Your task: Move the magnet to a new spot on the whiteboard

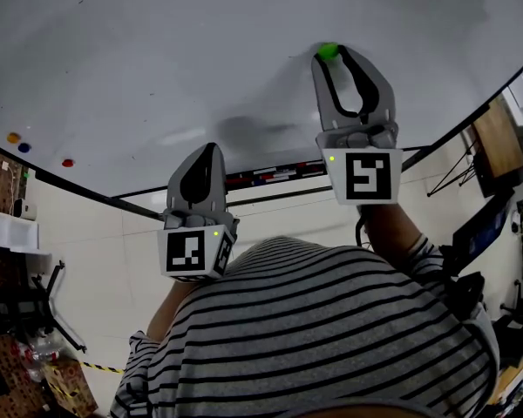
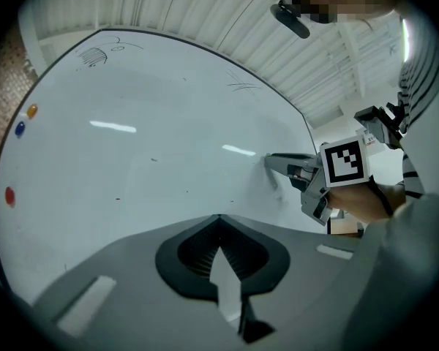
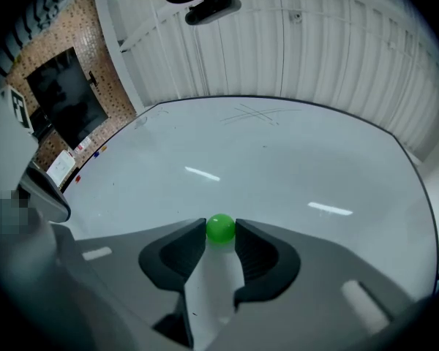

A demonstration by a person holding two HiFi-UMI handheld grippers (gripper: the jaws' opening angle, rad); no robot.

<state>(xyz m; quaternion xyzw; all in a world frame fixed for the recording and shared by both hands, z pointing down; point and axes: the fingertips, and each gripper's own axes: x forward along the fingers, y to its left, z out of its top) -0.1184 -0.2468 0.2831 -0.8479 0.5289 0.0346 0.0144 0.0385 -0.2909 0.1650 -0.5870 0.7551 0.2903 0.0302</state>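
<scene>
A small green round magnet (image 3: 220,228) sits on the whiteboard (image 3: 278,167), pinched between the tips of my right gripper (image 3: 220,231). In the head view the same magnet (image 1: 328,50) shows at the tips of the right gripper (image 1: 335,54), high on the whiteboard (image 1: 157,68). My left gripper (image 1: 206,151) hangs lower, near the board's bottom edge, with its jaws together and nothing in them. From the left gripper view the left gripper (image 2: 218,219) faces bare whiteboard (image 2: 146,159), and the right gripper (image 2: 269,159) touches the board at the right.
Orange (image 1: 13,137), blue (image 1: 23,147) and red (image 1: 67,162) magnets sit at the board's left. A marker tray (image 1: 270,176) runs along the bottom edge. An easel and furniture (image 1: 492,146) stand to the right, shelves and clutter (image 1: 17,320) at the left.
</scene>
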